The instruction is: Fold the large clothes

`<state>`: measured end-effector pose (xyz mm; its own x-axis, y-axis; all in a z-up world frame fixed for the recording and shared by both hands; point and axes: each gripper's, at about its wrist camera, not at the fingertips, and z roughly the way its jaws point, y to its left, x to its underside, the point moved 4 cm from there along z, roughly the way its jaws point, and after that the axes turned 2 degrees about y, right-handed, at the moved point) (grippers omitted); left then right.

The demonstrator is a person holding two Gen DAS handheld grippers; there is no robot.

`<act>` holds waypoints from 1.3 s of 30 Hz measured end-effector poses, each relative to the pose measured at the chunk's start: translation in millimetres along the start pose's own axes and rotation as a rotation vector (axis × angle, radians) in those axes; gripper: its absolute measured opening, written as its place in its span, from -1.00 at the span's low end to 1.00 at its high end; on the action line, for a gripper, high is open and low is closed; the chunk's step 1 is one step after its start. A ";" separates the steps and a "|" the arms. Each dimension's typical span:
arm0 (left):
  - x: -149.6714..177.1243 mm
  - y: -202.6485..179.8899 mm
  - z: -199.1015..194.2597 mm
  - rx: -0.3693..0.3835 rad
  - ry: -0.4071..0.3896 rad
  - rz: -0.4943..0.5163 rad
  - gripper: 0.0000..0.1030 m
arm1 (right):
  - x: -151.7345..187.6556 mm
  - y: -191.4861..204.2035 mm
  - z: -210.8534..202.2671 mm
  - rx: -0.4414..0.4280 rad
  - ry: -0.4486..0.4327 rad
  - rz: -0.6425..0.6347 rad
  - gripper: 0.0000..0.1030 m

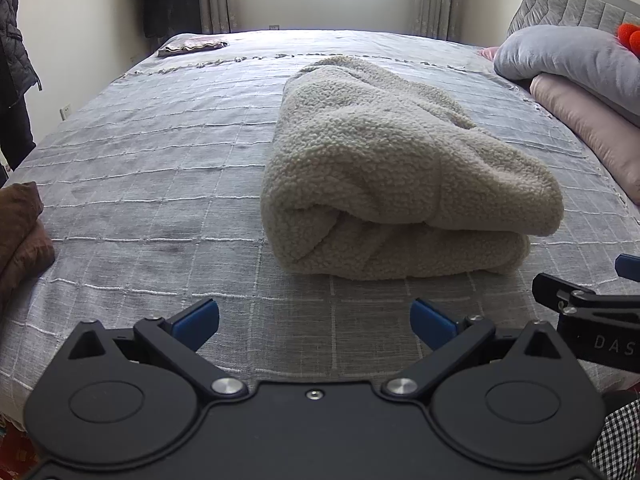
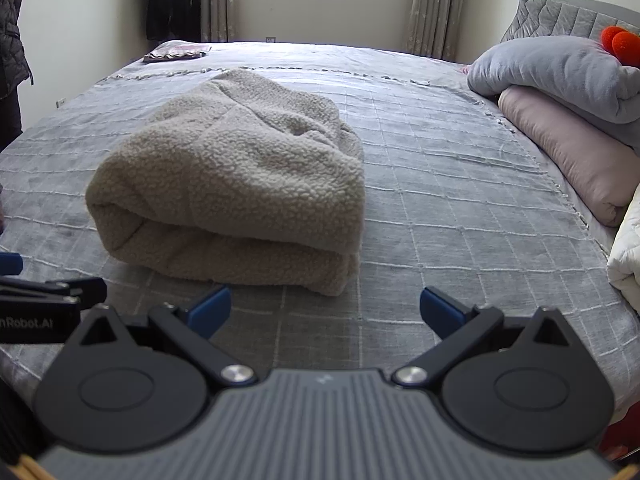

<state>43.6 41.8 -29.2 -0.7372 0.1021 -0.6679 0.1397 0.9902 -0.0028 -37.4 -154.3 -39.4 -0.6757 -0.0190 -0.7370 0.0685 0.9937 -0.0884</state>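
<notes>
Lying folded, fleece (image 1: 400, 168) just ahead of fingers (image 1: 198, 320), untouched

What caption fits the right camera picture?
Open right gripper hovers before a folded fleece blanket on a grey bed.

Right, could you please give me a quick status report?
Left hand-held gripper open, empty. Right hand-held gripper open, empty. Cream fleece garment folded on bed. Nothing in the way.

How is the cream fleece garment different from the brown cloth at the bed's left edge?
The cream fleece garment is pale, nubby and lies mid-bed, fully in view. The brown cloth is dark, smoother and sits at the edge, partly cut off by the frame. Both rest on the grey bedspread.
</notes>
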 end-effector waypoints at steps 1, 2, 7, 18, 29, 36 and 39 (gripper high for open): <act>0.1 -0.1 -0.1 0.000 0.000 -0.001 1.00 | -0.1 0.2 0.1 0.000 0.000 -0.001 0.99; 0.3 -0.5 -0.1 0.000 0.001 -0.001 1.00 | -0.1 0.0 0.5 0.000 0.000 -0.002 0.99; 0.2 0.2 0.0 0.001 0.001 -0.002 0.99 | 0.5 0.5 1.4 0.000 0.005 -0.002 0.99; 0.8 0.8 0.7 0.002 0.004 -0.004 1.00 | 1.4 -0.5 3.2 -0.004 0.008 -0.003 0.99; 0.8 0.9 0.6 0.001 0.006 -0.004 0.99 | 2.4 0.1 5.0 -0.007 0.013 -0.007 0.99; 0.6 0.7 1.2 0.002 0.006 -0.005 1.00 | 2.4 0.1 5.0 -0.007 0.013 -0.008 0.99; 0.4 0.3 1.5 0.001 0.008 -0.006 1.00 | 2.5 0.1 5.1 -0.008 0.013 -0.009 0.99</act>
<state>44.4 42.0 -30.6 -0.7431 0.0973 -0.6620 0.1360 0.9907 -0.0071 -35.4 -154.8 -44.6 -0.6861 -0.0266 -0.7271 0.0564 0.9944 -0.0895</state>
